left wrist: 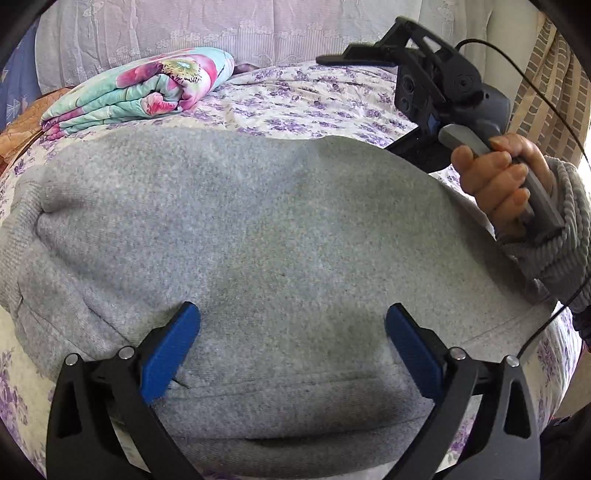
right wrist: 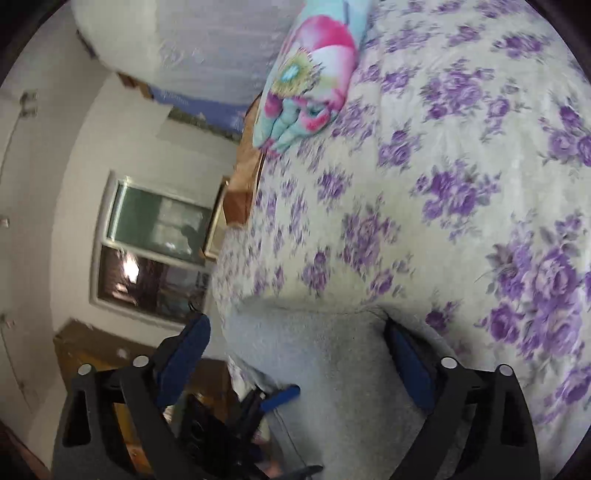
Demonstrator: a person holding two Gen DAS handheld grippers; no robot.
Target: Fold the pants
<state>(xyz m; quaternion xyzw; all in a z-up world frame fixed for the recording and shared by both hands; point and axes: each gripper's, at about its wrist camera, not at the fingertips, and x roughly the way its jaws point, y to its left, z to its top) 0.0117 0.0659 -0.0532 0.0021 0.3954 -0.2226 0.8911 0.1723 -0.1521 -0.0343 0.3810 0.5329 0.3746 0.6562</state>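
The grey fleece pants (left wrist: 258, 236) lie folded into a broad pad on the floral bedsheet (left wrist: 317, 107). My left gripper (left wrist: 293, 325) is open just above the pants' near edge, its blue pads wide apart and empty. My right gripper (left wrist: 373, 59) shows at the upper right of the left wrist view, held in a hand past the pants' right edge. In the right wrist view, which is rolled sideways, my right gripper (right wrist: 295, 339) is open with a corner of the pants (right wrist: 332, 369) between its spread fingers. The left gripper's blue fingertip (right wrist: 280, 397) shows low in that view.
A folded floral quilt (left wrist: 147, 88) lies at the bed's far left, also in the right wrist view (right wrist: 310, 85). A lace curtain (left wrist: 221, 26) hangs behind the bed. A window (right wrist: 155, 251) and white wall show beyond the bed's edge. A brown pillow (left wrist: 22, 122) lies at the left.
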